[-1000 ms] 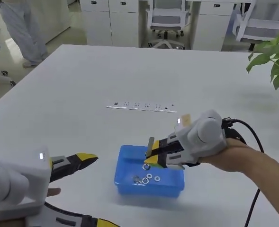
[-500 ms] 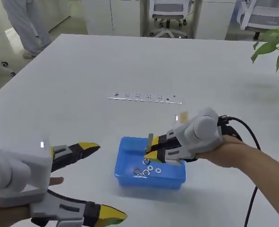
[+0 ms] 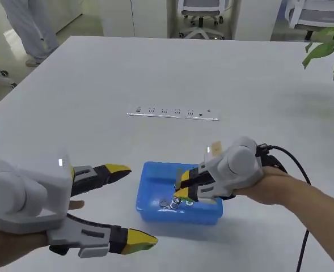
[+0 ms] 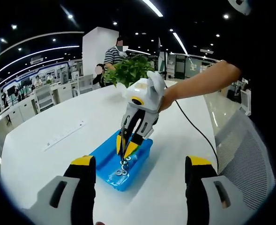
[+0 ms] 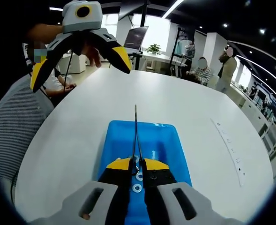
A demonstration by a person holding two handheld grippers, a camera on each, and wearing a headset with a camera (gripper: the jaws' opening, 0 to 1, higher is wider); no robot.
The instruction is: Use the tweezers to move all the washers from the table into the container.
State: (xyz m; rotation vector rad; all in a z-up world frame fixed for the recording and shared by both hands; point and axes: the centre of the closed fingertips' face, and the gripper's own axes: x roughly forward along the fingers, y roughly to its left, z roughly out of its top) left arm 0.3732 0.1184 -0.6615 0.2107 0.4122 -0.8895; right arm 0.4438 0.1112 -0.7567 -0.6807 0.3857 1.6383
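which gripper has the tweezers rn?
The right gripper: shut on the tweezers, tips down in the blue container. The left gripper hangs beside the container, jaws spread wide, empty.

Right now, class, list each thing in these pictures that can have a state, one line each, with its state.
left claw: open, holding nothing, beside the container
right claw: shut on the tweezers, above the container
tweezers: gripped, tips pointing down into the container
washers: lying loose on the container floor
container: upright, open-topped, resting on the table
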